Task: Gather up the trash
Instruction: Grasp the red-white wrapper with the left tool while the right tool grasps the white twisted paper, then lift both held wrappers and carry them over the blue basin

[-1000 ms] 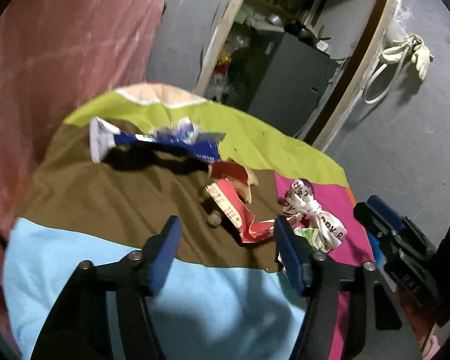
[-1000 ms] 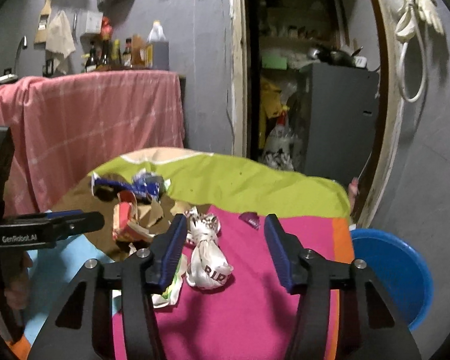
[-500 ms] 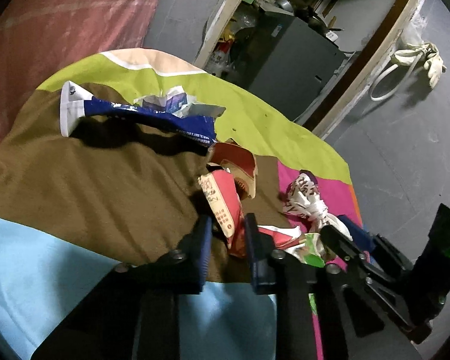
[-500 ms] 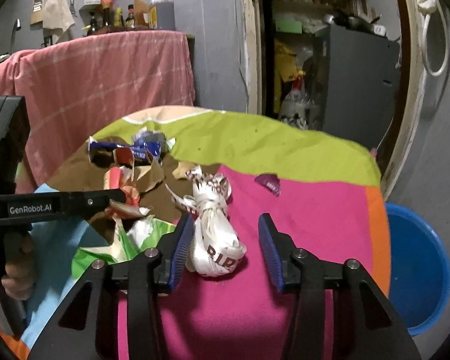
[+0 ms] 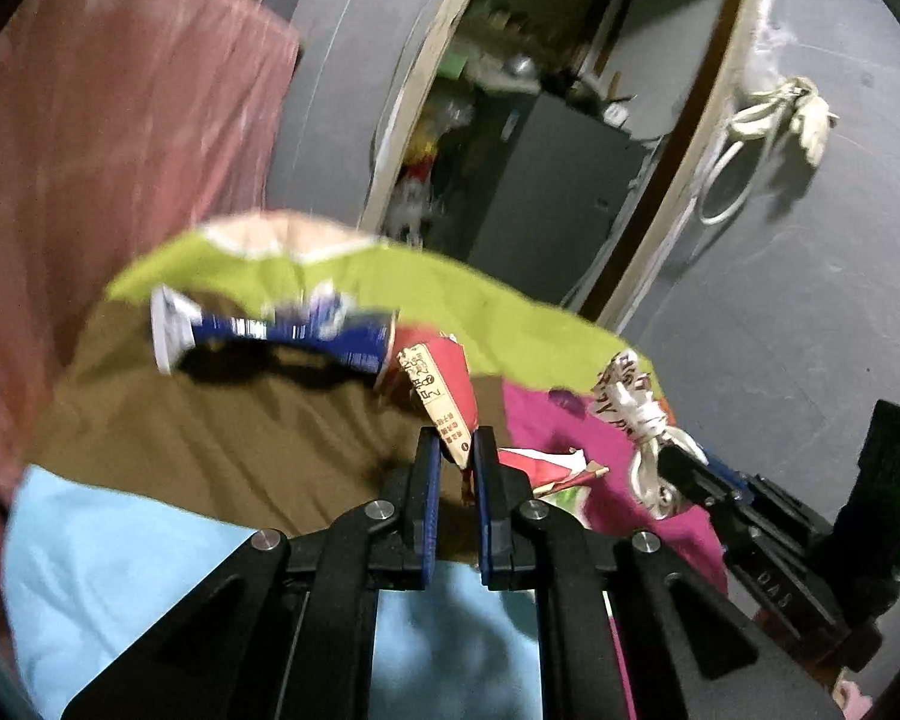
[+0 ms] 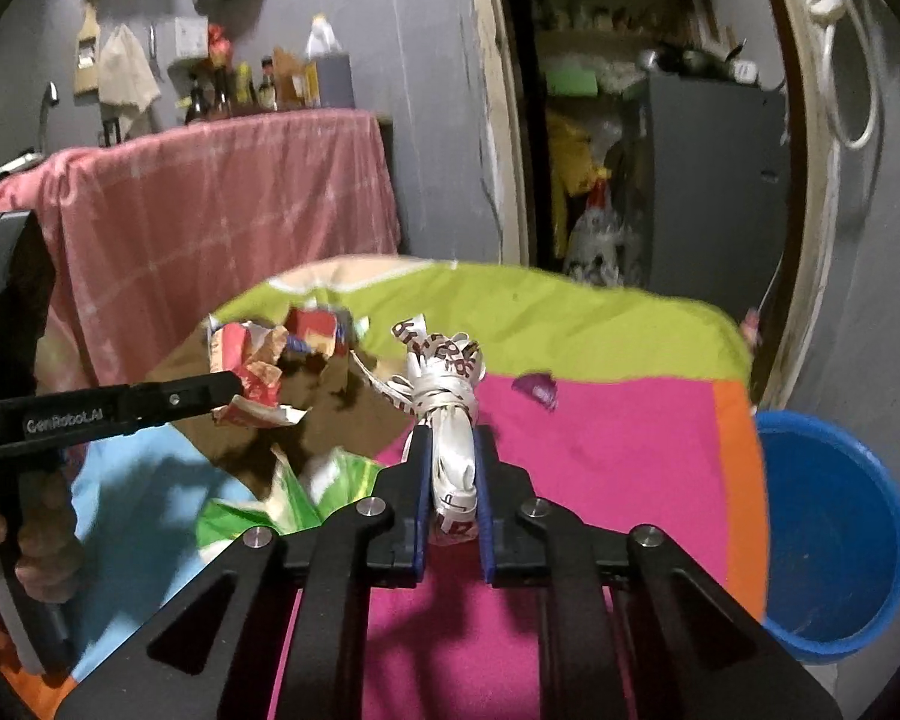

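- The left tongs (image 5: 456,450) are closed on a red wrapper (image 5: 441,387), which pokes up from between the two blue pads (image 5: 429,480) with its printed strip facing the camera.
- The right tongs (image 6: 453,480) are clamped on a white knotted bag (image 6: 450,396) with dark red lettering; the knot and loose ends stick out beyond the fingertips, above the pink patch of the cloth.
- Both pieces of trash are over the table, which is covered with a patchwork cloth (image 6: 600,324) of green, brown, pink, light blue and orange.
- A blue and white wrapper (image 5: 270,330) lies farther back on the brown patch, just behind the red one.
- A green wrapper (image 6: 282,498) lies crumpled at the edge of the brown and light blue patches, just left of the right tongs.
- A small purple scrap (image 6: 537,387) sits alone on the pink patch, near the green strip.
- A blue bucket (image 6: 834,534) stands on the floor beside the right end of the table, below the orange edge.
- From the right camera the left tongs (image 6: 234,387) reach in from the left side, torn red and white paper (image 6: 258,402) at their tip.
- Behind the table a pink cloth (image 6: 210,216) hangs over a counter with bottles (image 6: 270,84) on it.
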`<state>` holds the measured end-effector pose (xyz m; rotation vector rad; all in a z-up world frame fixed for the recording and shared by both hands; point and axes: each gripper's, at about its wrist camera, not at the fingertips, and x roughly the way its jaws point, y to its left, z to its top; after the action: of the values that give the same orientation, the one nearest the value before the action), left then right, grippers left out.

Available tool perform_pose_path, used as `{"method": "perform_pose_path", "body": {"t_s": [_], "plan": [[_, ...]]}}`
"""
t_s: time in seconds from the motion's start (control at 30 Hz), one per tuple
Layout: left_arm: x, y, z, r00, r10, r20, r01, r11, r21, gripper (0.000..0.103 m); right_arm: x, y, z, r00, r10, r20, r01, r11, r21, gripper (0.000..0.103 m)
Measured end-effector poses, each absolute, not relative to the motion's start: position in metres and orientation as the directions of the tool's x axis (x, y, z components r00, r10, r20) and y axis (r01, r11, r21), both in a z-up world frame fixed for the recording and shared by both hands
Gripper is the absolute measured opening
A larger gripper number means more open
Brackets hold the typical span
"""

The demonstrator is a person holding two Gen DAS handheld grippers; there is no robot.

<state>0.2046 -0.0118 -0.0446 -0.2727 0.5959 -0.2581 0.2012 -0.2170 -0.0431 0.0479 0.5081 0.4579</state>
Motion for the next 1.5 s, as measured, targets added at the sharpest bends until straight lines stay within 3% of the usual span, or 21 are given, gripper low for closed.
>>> {"method": "perform_pose_path", "body": {"t_s": [0.37, 0.67, 1.17, 1.5], "plan": [[0.160, -0.062, 0.012, 0.925, -0.276, -0.260, 0.235, 0.956, -0.179, 0.008, 0.147, -0.241, 0.033, 0.924, 0.345, -0.164, -0.336, 0.938, 0.081, 0.010], [0.150, -0.117, 0.040, 0.936, -0.334, -0.114, 0.316, 0.936, -0.153, 0.008, 0.112, -0.278, 0.065, 0.985, 0.169, -0.022, -0.169, 0.986, 0.008, 0.010], [0.145, -0.218, 0.047, 0.910, -0.416, 0.002, 0.412, 0.902, -0.128, 0.008, 0.080, -0.357, 0.061, 0.996, -0.051, 0.077, 0.055, 0.997, -0.045, 0.010], [0.164, -0.256, 0.031, 0.902, -0.429, -0.037, 0.423, 0.900, -0.108, 0.008, 0.085, -0.395, 0.037, 0.993, -0.102, 0.063, 0.103, 0.995, -0.017, 0.011]]}}
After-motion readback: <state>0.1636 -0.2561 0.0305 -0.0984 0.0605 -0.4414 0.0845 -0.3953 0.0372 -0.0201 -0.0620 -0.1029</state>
